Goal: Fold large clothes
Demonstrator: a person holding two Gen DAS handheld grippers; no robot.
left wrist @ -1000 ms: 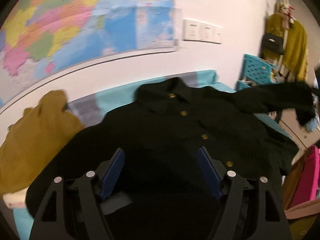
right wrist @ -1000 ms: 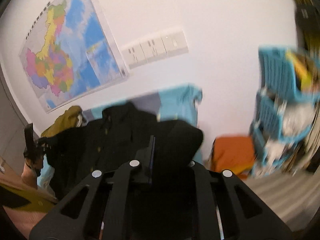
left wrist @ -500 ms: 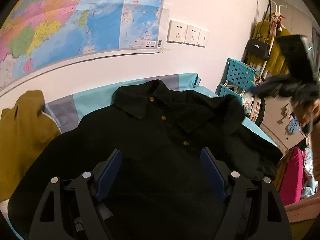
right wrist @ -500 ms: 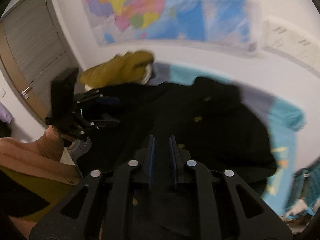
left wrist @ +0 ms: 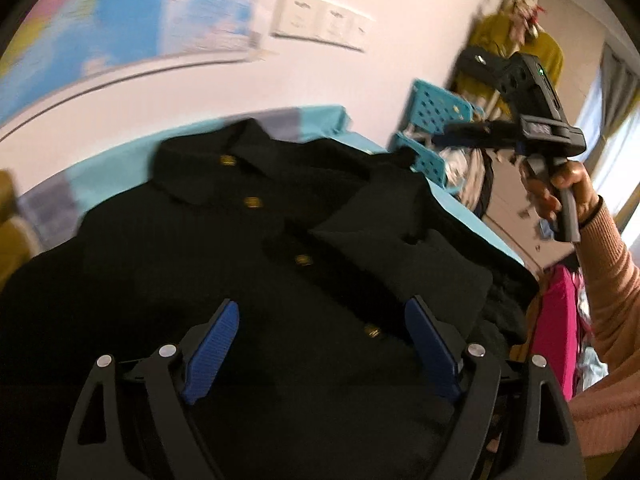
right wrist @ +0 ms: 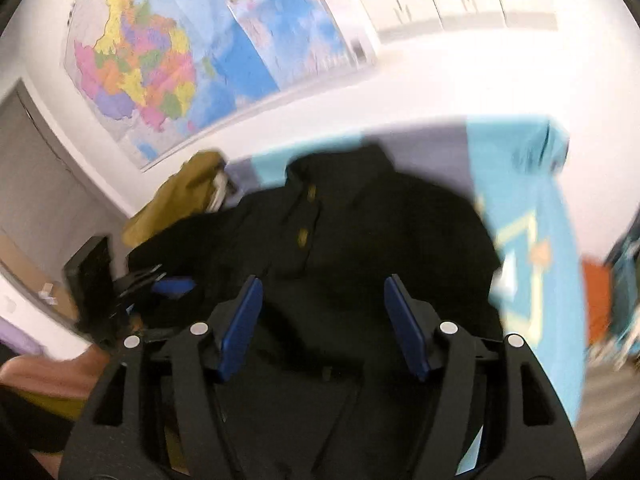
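Black coat (left wrist: 248,248) lies flat on the teal-covered bed (left wrist: 120,168), collar toward the wall, one sleeve (left wrist: 400,240) already crossed over the chest. Left gripper (left wrist: 320,344) fingers wide and opening, nothing between; right gripper (right wrist: 324,320) fingers also opening, empty. Looks thick, soft, floppy, fairly heavy; best pinched at the cuff or hem edge.
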